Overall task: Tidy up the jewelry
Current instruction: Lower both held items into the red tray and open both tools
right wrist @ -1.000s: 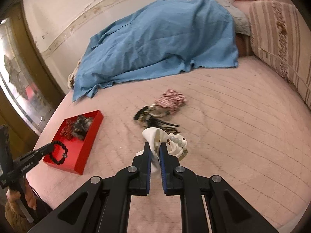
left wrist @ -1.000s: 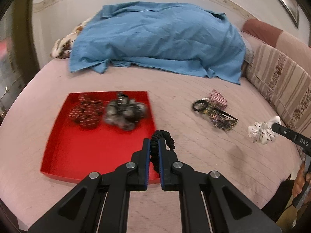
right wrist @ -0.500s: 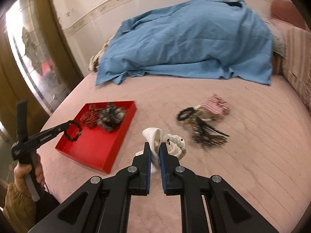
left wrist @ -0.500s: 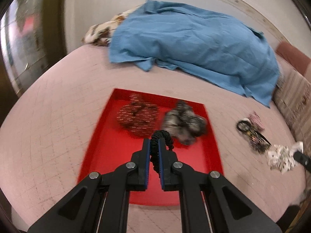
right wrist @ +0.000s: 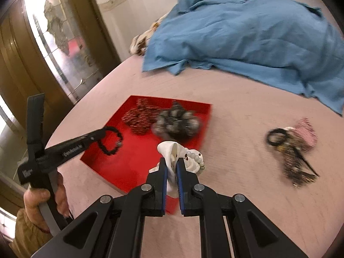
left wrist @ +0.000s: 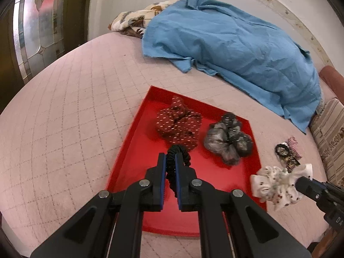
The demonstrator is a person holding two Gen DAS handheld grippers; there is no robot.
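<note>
My left gripper (left wrist: 170, 158) is shut on a black coiled hair tie (left wrist: 180, 153) and holds it above the red tray (left wrist: 137, 133). It shows in the right wrist view too (right wrist: 103, 131). In the tray lie a dark red dotted scrunchie (left wrist: 178, 123) and a grey scrunchie (left wrist: 228, 140). My right gripper (right wrist: 171, 163) is shut on a white scrunchie with a pearl bracelet (right wrist: 189, 157), held near the tray's right edge (right wrist: 206, 124). The white scrunchie also shows in the left wrist view (left wrist: 277, 185).
A small pile of jewelry, with a black hair tie and a pink piece (right wrist: 292, 144), lies on the pink quilted bed right of the tray. A blue sheet (left wrist: 232, 43) covers the far side. A striped cushion (left wrist: 329, 129) is at the right. A door (right wrist: 43, 43) stands left.
Both grippers have moved left toward the tray. The left one now holds the black hair tie over the tray; the right one has carried the white scrunchie up to the tray's right edge.
</note>
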